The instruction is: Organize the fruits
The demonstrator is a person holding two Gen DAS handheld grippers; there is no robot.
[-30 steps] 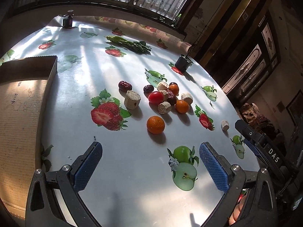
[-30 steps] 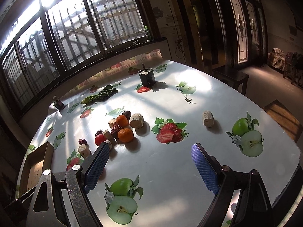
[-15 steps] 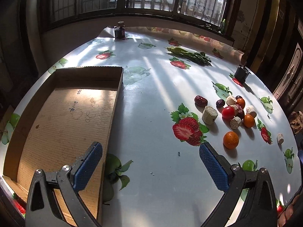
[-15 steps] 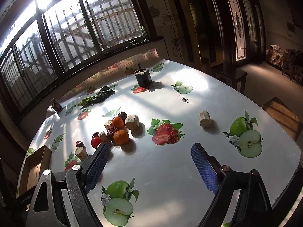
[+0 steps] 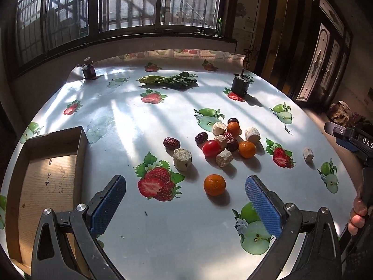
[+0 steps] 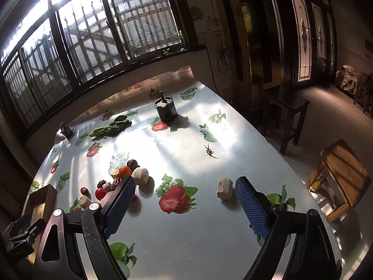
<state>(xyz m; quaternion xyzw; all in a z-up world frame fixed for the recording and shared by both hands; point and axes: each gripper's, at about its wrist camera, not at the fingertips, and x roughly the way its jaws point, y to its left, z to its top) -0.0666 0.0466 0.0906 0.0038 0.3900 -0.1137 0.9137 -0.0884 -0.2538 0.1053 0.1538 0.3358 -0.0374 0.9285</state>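
The left gripper (image 5: 185, 201) hangs above the desk (image 5: 130, 121) with its blue-padded fingers (image 5: 262, 206) spread wide and nothing between them. Just ahead of them lies a lone orange (image 5: 214, 184), beside a printed strawberry on the glossy fruit-patterned cloth. Beyond it sits the main cluster: a red tomato (image 5: 211, 148), a second orange (image 5: 247, 149), a third orange (image 5: 233, 127), dark red dates (image 5: 171, 143), and pale cork-like cylinders (image 5: 182, 159) mixed among them, several touching. One small cylinder (image 5: 308, 154) lies well apart to the right. An open cardboard box (image 5: 46, 182) rests at the left edge of the desk, apparently empty, with handwriting on its floor.

The right gripper (image 6: 185, 200) likewise has its fingers (image 6: 250, 206) spread, gripping nothing. A pale chunk (image 6: 225, 189) lies on the desk near the right finger, and the fruit cluster (image 6: 121, 177) sits behind the left finger, partly hidden by it. A small insect-like shape (image 6: 210, 152) rests in a sunlit patch farther out.

Toward the far side of the desk stand a dark cup (image 6: 166, 110) with something in it, a bunch of leafy greens (image 5: 170, 80), and a small dark jar (image 5: 88, 69). Barred windows (image 6: 93, 30) line the wall behind, casting striped light across the cloth. To the right are dark wooden doors with patterned glass (image 6: 303, 32), a dark stool (image 6: 286, 114), and a lighter wooden stool (image 6: 342, 177) on the floor.
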